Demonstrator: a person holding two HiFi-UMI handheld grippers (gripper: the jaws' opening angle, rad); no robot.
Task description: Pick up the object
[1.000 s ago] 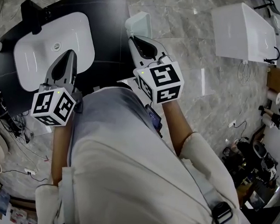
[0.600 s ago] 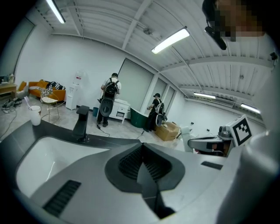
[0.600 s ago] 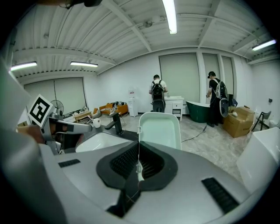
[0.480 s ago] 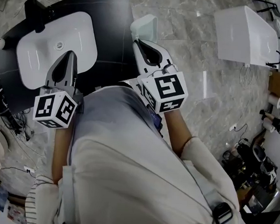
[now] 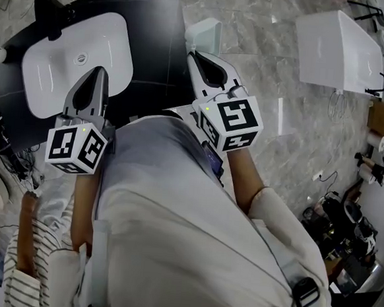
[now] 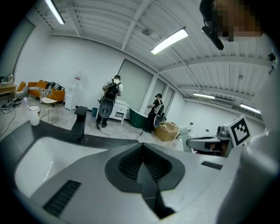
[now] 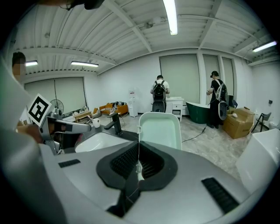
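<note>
- Since a second ago, the right gripper [image 5: 197,56] and the white tray [image 5: 204,34] have drifted together, slightly farther from the basin [image 5: 53,72]. A striped sleeve [image 5: 29,269] has come in behind the left gripper [image 5: 97,76].
- The right gripper's jaws pinch the tray's thin edge, and the tray stands upright just beyond the tips.
- The left gripper's jaws are pressed together with nothing between them, above the basin's near edge, well apart from the tray.

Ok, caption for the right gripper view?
Right gripper, jaws shut on the rim of a white tray, sink behind at left.
</note>
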